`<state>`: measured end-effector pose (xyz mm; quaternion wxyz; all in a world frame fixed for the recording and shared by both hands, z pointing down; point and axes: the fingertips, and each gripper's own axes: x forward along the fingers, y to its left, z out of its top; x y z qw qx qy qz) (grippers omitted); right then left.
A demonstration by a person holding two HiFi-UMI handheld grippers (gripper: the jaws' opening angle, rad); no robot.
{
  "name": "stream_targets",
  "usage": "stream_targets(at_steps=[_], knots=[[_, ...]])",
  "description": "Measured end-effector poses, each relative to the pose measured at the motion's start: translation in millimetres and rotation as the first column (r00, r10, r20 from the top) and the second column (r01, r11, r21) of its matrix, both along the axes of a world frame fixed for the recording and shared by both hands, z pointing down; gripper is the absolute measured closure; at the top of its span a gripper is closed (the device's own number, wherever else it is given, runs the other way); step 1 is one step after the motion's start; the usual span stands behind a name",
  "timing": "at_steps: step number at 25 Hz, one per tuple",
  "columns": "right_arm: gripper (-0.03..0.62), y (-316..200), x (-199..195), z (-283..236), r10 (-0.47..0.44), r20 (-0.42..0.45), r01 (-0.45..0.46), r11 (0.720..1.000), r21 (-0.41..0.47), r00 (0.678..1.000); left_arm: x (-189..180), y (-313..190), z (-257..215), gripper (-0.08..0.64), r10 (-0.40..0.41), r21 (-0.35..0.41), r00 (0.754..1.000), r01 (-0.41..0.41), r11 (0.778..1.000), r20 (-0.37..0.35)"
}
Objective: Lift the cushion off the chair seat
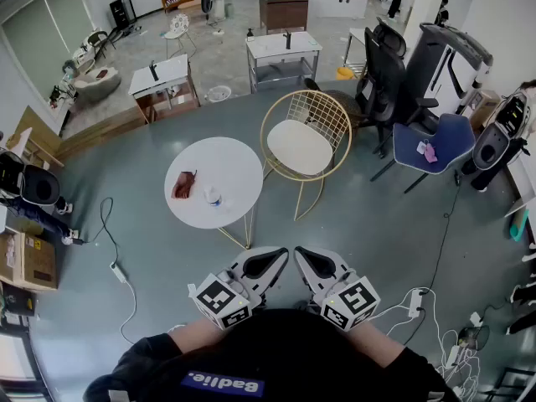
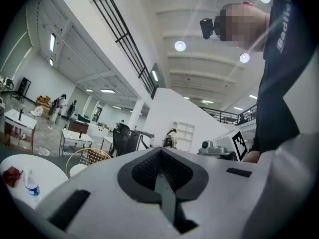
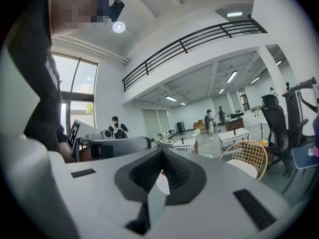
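Since both tools are held low and close against the person's body, everything that matters lies out ahead of them across open floor. Biggest ahead is the gold wire chair [image 1: 331, 111], forward and a little to the right of the tips, well apart from them, its open front facing back toward the person. Ahead and to the left, nearer than the chair, stands a round white table [image 1: 226, 162].

On the chair seat lies the white cushion [image 1: 299, 146], flat and filling most of the seat. It is rounded, slightly wider across than deep, so it has no strong long axis, and its near edge is the one facing the tools. Nothing touches it, so the lift has not begun. I judge the next move to be a reach forward and slightly right.

The right gripper [image 1: 308, 258] sits a shade nearer the cushion than the left gripper [image 1: 272, 258], though the two are just beside each other, tips almost meeting. Each has its jaws pressed together with nothing between them, so they must part before they can take the cushion's edge.

Far off to the left, cardboard boxes [image 1: 33, 262] sit on the floor with their contents not visible. On the table lie a red cloth [image 1: 182, 187] and, just beside it, a small bottle [image 1: 213, 196].
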<state>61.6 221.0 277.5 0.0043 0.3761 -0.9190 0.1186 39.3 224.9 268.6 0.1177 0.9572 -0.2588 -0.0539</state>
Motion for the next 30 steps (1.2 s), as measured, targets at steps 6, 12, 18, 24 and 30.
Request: stream_targets(at_steps=[6, 12, 18, 24, 30], knots=[[0.566, 0.2, -0.1, -0.3, -0.004, 0.008, 0.004, 1.0, 0.003, 1.0, 1.2, -0.5, -3.6, 0.56, -0.011, -0.005, 1.0, 0.011, 1.0, -0.005], [0.566, 0.8, 6.2, 1.6, -0.013, 0.012, 0.013, 1.0, -0.004, 1.0, 9.9, 0.7, -2.1, 0.56, -0.013, -0.005, 1.0, 0.013, 1.0, -0.002], [0.565, -3.8, 20.4, 6.7, -0.022, 0.016, 0.022, 1.0, -0.017, 1.0, 23.3, -3.8, -2.0, 0.56, -0.032, 0.0, 0.999, 0.033, 0.999, 0.015], [0.565, -8.9, 39.4, 12.8, -0.046, 0.025, 0.047, 0.999, -0.014, 0.999, 37.9, -5.1, 4.8, 0.56, -0.086, -0.002, 0.996, 0.086, 0.996, 0.027], [0.565, -23.0, 43.9, 24.3, -0.078, 0.017, 0.079, 0.996, -0.045, 0.997, 42.3, -17.2, 10.6, 0.56, -0.117, -0.009, 0.992, 0.117, 0.993, 0.04]])
